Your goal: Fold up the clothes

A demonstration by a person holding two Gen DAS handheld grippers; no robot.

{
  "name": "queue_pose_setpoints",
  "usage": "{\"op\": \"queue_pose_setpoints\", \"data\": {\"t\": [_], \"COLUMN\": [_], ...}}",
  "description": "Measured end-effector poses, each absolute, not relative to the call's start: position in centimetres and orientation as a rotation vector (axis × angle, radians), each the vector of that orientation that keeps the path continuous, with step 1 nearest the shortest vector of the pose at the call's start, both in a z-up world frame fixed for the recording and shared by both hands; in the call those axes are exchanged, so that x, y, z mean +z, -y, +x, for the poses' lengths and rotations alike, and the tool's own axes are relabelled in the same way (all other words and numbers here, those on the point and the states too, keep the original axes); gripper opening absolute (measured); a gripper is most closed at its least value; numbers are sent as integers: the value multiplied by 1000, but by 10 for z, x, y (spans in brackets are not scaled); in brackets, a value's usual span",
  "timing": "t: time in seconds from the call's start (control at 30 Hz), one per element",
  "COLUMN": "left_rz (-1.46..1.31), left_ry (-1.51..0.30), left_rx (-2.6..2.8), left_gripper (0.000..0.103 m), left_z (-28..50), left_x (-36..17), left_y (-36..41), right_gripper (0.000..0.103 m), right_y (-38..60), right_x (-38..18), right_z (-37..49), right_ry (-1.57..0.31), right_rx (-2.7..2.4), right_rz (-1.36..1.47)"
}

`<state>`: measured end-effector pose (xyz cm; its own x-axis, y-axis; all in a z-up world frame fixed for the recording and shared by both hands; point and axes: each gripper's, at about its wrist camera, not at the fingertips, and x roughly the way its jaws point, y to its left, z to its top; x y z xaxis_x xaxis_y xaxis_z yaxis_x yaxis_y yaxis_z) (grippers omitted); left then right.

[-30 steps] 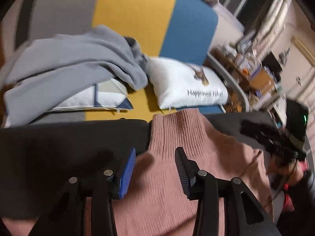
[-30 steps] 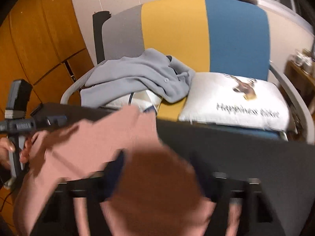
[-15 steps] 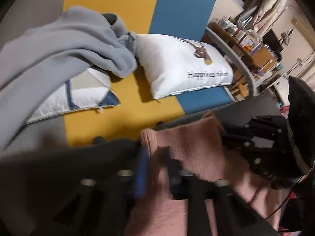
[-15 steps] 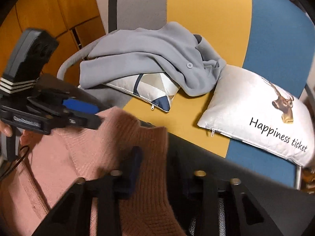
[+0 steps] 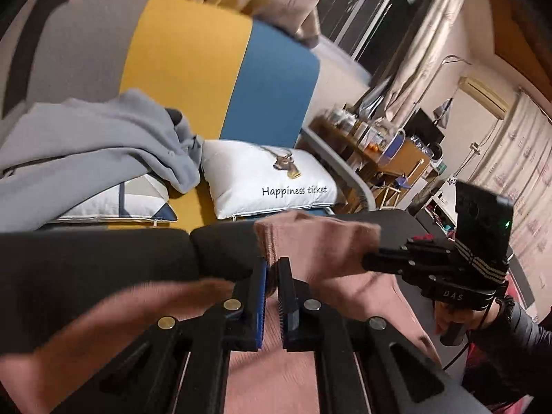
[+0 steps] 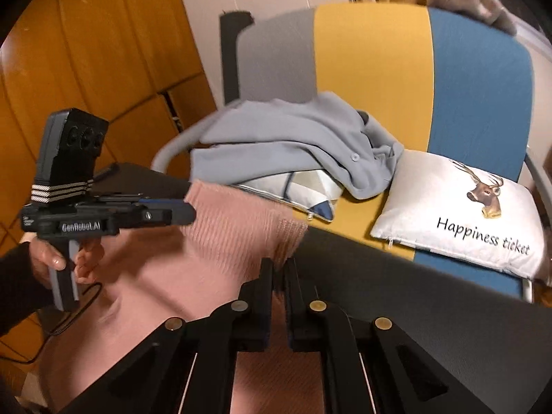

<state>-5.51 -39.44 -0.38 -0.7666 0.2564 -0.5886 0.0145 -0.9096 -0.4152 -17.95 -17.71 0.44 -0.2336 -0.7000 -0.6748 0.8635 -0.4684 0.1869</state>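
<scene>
Left wrist view: your left gripper (image 5: 272, 276) is clamped on the ribbed collar edge of the pink sweater (image 5: 321, 245), its two fingers nearly together with knit pinched between them. The collar is lifted clear above the dark table (image 5: 86, 258), and the rest of the sweater hangs down below and to the right. To the right, your right gripper (image 5: 371, 260) bites the same collar from the other side, held in your right hand (image 5: 455, 324). Beyond the table stands a chair (image 5: 193, 51) with a grey, yellow and blue back; on its seat lie a grey garment (image 5: 93, 145), a patterned cushion (image 5: 117, 203) under it, and a white pillow (image 5: 269, 179) printed "Happiness ticket".

Right wrist view: your right gripper (image 6: 280, 265) is closed tight on the collar's near corner, pink sweater (image 6: 234, 227) stretched leftwards from it. Your left gripper (image 6: 191, 212) grips the far corner, with your left hand (image 6: 58, 258) around its handle. The sweater's body drapes down between the two tools over the table (image 6: 396, 293). Behind, the grey garment (image 6: 293, 148) lies on the chair (image 6: 372, 69) beside the white pillow (image 6: 459, 207).
</scene>
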Motion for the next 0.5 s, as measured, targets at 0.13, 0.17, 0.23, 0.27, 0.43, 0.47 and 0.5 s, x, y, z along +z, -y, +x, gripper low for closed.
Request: {"op": "queue_pose_setpoints", "data": {"t": [0.13,0.17,0.23,0.27,0.43,0.47,0.5], "left_rz": [-1078,-1116,-1175,-1195,-1155,-1133,-1111], "left_ry": [609,602,643,683,1076,1187,1285], "left_rx": [2757,2753,2736,2725,2582,2526,2472], "left_gripper": [5,5,5,5,22,25,27], "left_z": [-10,-3,8,14,39,41,40], "left_x": [-28,-38,-56,-64,-90,-95,-99], "left_y": [371,367,365,366,388,395,401], "right_gripper": [6,6,6,6,7,7,8], "right_y": [151,145,132,125,96,90,83], "right_x": [-6,-13,-29,-36,-54,-54,-53], "right_z": [-150,-142,-128,-121,-102,-102,-104], "right_ry": [-231,-223,-205,-196,-143,-114,-58], "right_rx": [-1886,-1889,-1895,-1898,-1932,-1932,-1920], "right_rz": [902,923,965,986,1052,1065,1082]}}
